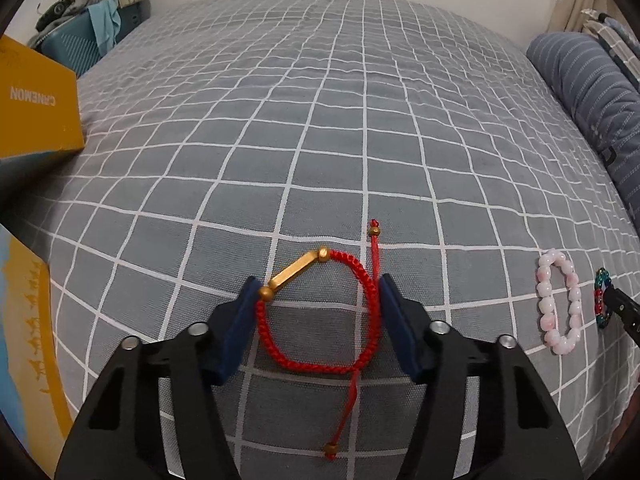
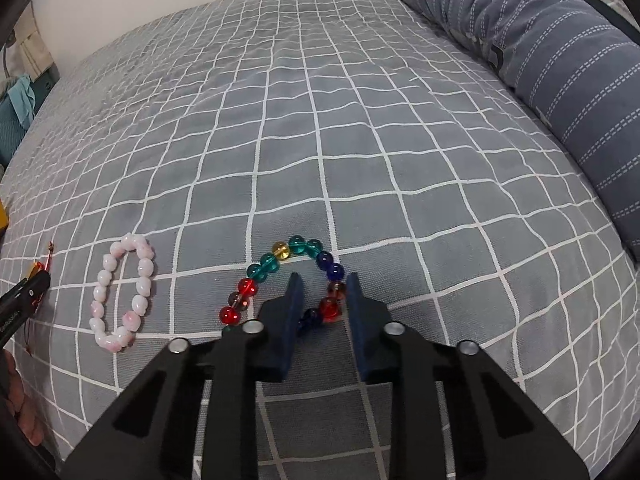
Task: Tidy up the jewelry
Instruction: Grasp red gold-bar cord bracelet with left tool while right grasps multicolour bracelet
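Both grippers down on bracelets laid on the checked bedspread

The far end of the red cord bracelet (image 1: 320,320) is partly masked: its gold end bead sits right against the left pad of the left gripper (image 1: 318,292), and the braid on the other side runs beside the right pad, so whether the pads actually press it cannot be told from the left wrist view. The jaws stand about half apart with the loop lying between them on the grey checked bedspread (image 1: 360,140). The cord's tail, ending in a gold bead, runs back under the gripper.

In the right wrist view the right gripper (image 2: 322,280) has its jaws nearly closed over one side of the coloured glass bead bracelet (image 2: 288,272); a red and a brownish bead lie in the narrow gap, seemingly pinched, though the pad faces hide the contact. A dark blue bead is half covered by the left finger. The rest of the ring arcs ahead of the fingertips on the cloth.

The pink bead bracelet (image 2: 124,292) lies free between the two grippers, touching neither.

A yellow box (image 1: 36,112) is cut off at the left edge of the left wrist view; its inside is out of sight. A striped pillow (image 2: 540,60) lies along the right side
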The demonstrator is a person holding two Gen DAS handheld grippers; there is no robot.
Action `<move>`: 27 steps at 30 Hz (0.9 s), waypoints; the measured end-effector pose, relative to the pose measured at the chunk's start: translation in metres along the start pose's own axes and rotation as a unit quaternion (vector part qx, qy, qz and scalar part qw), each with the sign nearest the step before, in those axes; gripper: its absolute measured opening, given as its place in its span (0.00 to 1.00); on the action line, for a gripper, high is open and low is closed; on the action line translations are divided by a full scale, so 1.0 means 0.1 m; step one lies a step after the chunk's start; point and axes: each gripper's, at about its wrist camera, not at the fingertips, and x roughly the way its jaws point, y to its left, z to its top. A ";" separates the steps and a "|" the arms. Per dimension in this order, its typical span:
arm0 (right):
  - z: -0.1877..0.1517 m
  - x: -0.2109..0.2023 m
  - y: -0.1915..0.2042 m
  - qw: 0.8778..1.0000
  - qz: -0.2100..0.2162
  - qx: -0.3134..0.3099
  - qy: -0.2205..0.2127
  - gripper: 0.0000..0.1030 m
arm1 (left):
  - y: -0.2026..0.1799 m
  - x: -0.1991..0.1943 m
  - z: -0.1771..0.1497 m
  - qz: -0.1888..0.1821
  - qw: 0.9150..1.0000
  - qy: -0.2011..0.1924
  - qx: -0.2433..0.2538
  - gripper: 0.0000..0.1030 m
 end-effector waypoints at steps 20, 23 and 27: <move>0.05 -0.24 0.06 1.000 0.003 0.001 -0.019 0.09 | -0.01 -0.25 -0.04 -0.015 1.000 0.001 0.002 0.09; 0.05 -0.31 0.10 1.000 0.004 0.000 -0.024 0.09 | -0.03 -0.37 -0.03 -0.021 1.000 -0.007 0.006 0.09; 0.05 -0.43 0.16 0.999 0.007 -0.004 -0.033 0.09 | -0.05 -0.57 -0.03 -0.029 0.999 -0.022 0.010 0.09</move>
